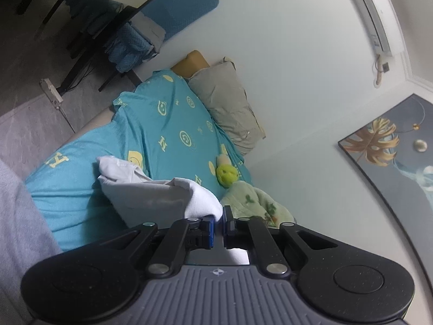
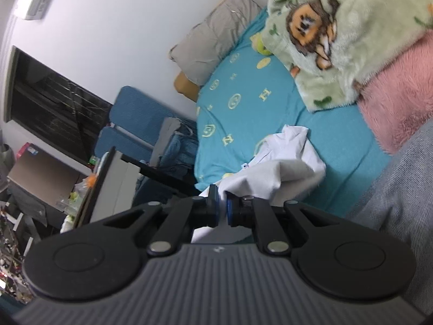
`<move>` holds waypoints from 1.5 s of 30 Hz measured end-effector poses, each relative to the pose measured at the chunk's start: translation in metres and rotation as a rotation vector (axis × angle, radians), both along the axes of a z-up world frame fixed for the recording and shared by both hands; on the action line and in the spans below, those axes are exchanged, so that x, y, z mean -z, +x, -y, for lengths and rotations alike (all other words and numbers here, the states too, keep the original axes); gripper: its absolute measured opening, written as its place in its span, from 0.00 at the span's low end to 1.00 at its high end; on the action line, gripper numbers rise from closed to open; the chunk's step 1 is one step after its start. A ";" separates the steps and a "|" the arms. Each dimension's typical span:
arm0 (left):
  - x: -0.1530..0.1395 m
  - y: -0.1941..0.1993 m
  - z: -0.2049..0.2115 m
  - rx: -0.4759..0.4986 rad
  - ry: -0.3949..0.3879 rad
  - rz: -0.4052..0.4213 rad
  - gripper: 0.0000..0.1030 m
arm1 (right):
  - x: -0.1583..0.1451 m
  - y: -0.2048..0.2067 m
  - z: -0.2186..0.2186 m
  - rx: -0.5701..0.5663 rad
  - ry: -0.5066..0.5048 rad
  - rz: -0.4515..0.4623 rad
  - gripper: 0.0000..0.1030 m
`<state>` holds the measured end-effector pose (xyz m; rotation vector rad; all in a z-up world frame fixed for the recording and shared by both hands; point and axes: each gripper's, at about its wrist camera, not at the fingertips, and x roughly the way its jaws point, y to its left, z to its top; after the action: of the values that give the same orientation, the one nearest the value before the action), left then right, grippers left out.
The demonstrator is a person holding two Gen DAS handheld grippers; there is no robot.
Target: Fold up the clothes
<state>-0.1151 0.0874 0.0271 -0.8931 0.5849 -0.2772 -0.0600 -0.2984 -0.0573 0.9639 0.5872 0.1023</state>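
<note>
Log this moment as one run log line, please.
step: lifting garment | left gripper: shut on white garment | right gripper: shut on white garment | surface: teal bedsheet

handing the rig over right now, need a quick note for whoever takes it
Left gripper: shut on one edge of the white garment.
Right gripper: shut on another edge of the same garment.
Garment: lifted at both gripped ends, the rest sagging over the blue bedsheet, bunched, not flat.
Nearby: green blanket and pink blanket toward the wall side, grey pillow at the head.
Done: both ends gripped. No fold visible yet.
Left: probably spread it flat on the sheet, then fold.
</note>
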 end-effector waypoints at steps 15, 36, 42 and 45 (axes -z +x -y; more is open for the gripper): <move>0.067 0.201 0.021 -0.100 0.142 -0.202 0.07 | 0.057 0.187 -0.004 0.017 -0.056 -0.180 0.09; 0.167 0.299 0.035 -0.044 0.410 -0.259 0.10 | 0.142 0.268 0.009 -0.138 0.001 -0.256 0.17; 0.158 0.290 0.036 -0.076 0.438 -0.234 0.69 | 0.133 0.254 0.022 -0.112 0.217 -0.133 0.87; 0.147 0.280 0.044 -0.040 0.482 -0.184 0.73 | 0.116 0.247 0.013 -0.149 0.161 -0.080 0.88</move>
<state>0.1647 0.0436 -0.1203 -0.4645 0.7635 -0.0110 0.1866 -0.3115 -0.1732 1.0831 0.7329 0.2482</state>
